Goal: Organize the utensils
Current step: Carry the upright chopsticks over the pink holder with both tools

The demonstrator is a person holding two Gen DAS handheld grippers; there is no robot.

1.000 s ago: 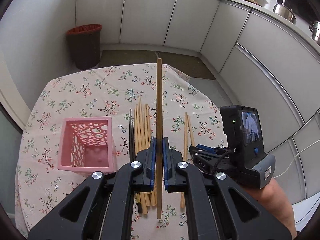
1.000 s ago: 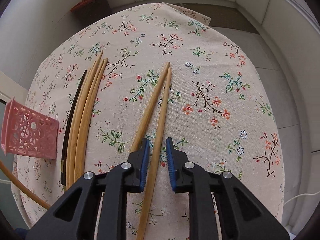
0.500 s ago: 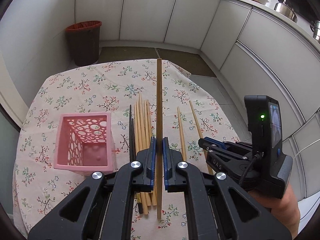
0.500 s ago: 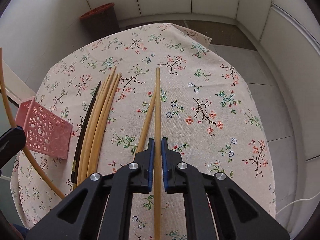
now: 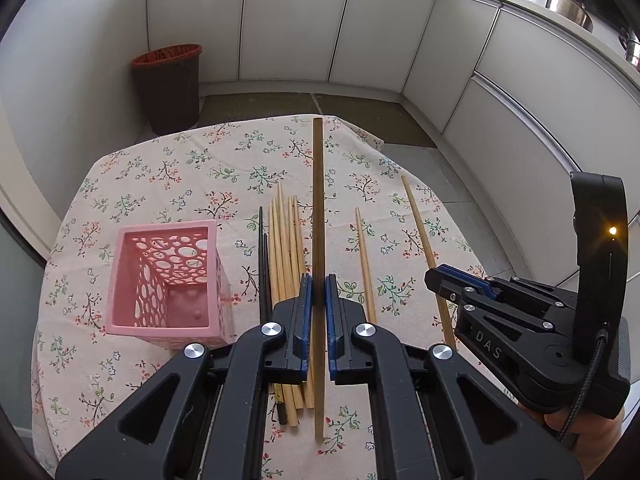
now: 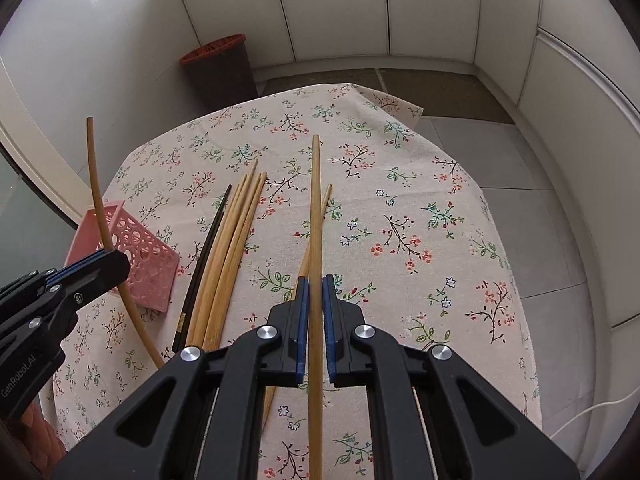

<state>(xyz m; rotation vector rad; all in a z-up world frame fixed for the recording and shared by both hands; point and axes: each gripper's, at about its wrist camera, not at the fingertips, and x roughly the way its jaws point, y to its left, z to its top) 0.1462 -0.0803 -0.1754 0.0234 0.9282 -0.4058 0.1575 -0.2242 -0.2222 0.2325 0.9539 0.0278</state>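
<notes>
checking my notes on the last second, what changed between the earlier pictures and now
The right tool, whose jaws have just been closing, shut on one of the two chopsticks lying apart from the bundle and lifted that chopstick clear of the floral cloth; its partner lies where it was. Unchanged: the left tool clamps its own chopstick, and the pink holder and chopstick bundle have not moved.

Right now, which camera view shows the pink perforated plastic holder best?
The left wrist view. There the pink perforated plastic holder stands upright on the floral tablecloth, with its open top and inside visible. The right wrist view shows it only at the edge, partly hidden by the left gripper.
</notes>
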